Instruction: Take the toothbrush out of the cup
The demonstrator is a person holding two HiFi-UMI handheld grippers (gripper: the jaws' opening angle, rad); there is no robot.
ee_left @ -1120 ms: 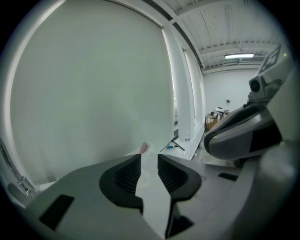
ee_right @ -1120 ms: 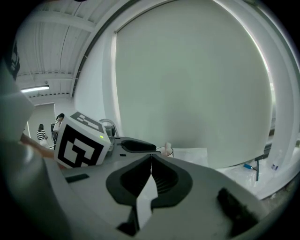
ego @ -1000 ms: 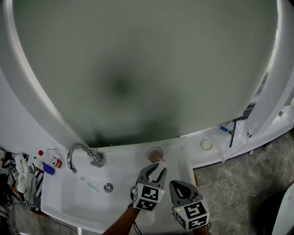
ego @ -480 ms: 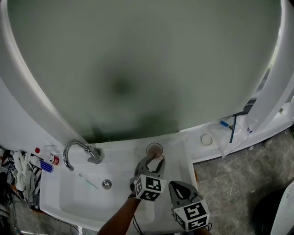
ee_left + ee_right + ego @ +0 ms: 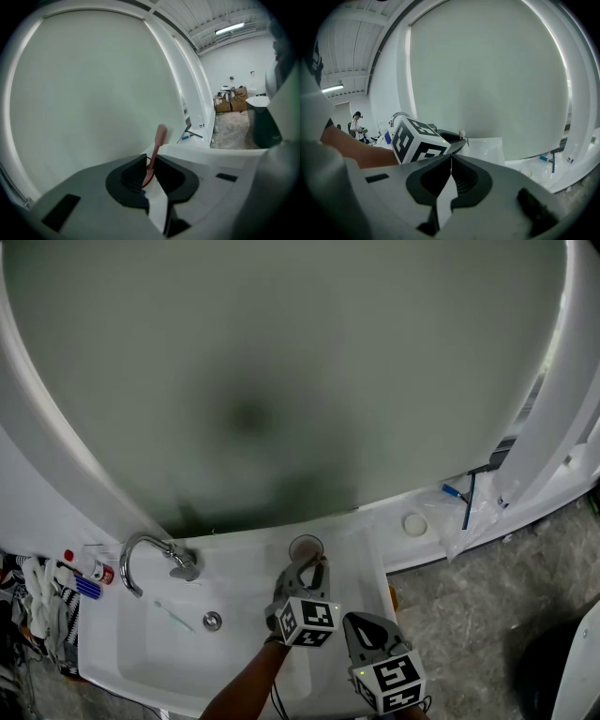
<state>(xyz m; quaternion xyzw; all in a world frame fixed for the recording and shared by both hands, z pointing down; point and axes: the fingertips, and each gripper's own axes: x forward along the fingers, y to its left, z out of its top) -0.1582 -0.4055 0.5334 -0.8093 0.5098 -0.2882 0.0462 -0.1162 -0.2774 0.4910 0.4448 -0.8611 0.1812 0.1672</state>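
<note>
A brownish cup [image 5: 306, 547] stands on the white sink rim, right of the basin. A pink toothbrush [image 5: 160, 135] sticks up out of it, bristles at the top. My left gripper [image 5: 310, 572] reaches to the cup. Its jaws are closing, and the pads press on the toothbrush's handle [image 5: 151, 161]. The cup itself is hidden behind the jaws in the left gripper view. My right gripper [image 5: 367, 636] hangs nearer to me, to the right, shut and empty [image 5: 451, 160]. It looks past the left gripper's marker cube [image 5: 419, 140].
The white sink [image 5: 141, 657] has a chrome faucet [image 5: 148, 554], a drain [image 5: 213, 621] and a thin green stick [image 5: 176, 617] in the basin. Bottles and cloths [image 5: 66, 582] crowd the left edge. A round white lid [image 5: 413, 522] lies on the ledge at right.
My left gripper moved forward to the cup, and its jaws went from wide apart to closed around the toothbrush handle. The right gripper stayed where it was.
</note>
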